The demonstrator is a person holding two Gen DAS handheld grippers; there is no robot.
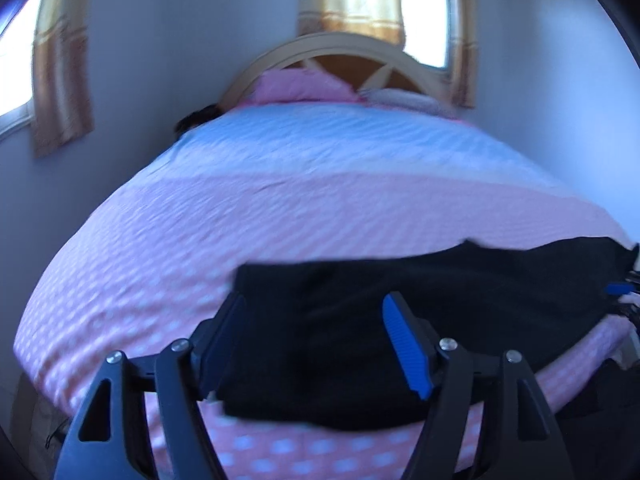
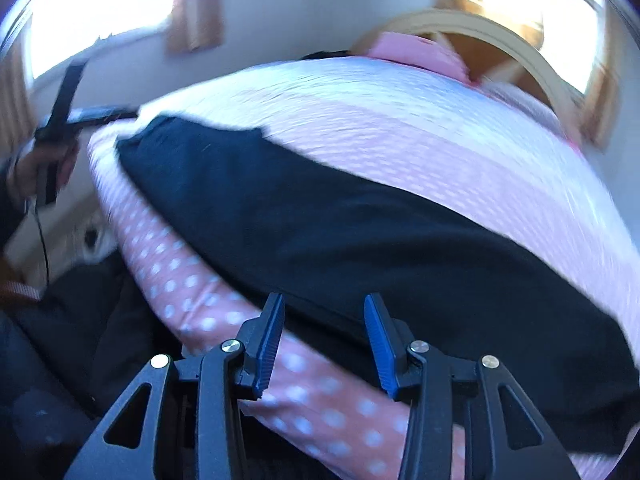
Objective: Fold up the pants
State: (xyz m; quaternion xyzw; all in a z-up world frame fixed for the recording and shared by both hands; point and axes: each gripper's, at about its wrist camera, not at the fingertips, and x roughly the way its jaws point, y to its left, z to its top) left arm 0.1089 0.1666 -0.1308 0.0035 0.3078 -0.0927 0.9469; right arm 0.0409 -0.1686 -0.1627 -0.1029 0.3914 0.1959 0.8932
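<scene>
Nearest the lens in the left wrist view, the left tool (image 1: 316, 344) stands with its jaws spread wide and nothing between them, poised over the near left end of the pants (image 1: 400, 332). Whether the fingers touch the cloth cannot be told; the frame is blurred.

Pants: black, lying flat and lengthwise along the near edge of the bed (image 1: 200, 232). In the left wrist view they run from the tool's position off to the right; their far right end reaches the other tool's blue pad at the frame edge.

Right tool (image 2: 324, 344): jaws parted, grasping nothing. Its fingertips sit at the near border of the pants (image 2: 320, 216), where black cloth meets the pink dotted bedcover (image 2: 312, 392). Contact cannot be confirmed.

In the right wrist view the left tool (image 2: 68, 120) appears far left, held in a hand (image 2: 36, 168) beside the far end of the pants.

Bedcover: pink with pale dots, with a paler blue-white band toward the head. Pink pillow (image 1: 296, 86) rests against a curved wooden headboard (image 1: 340, 56). Curtains (image 1: 60, 80) hang at the windows.
</scene>
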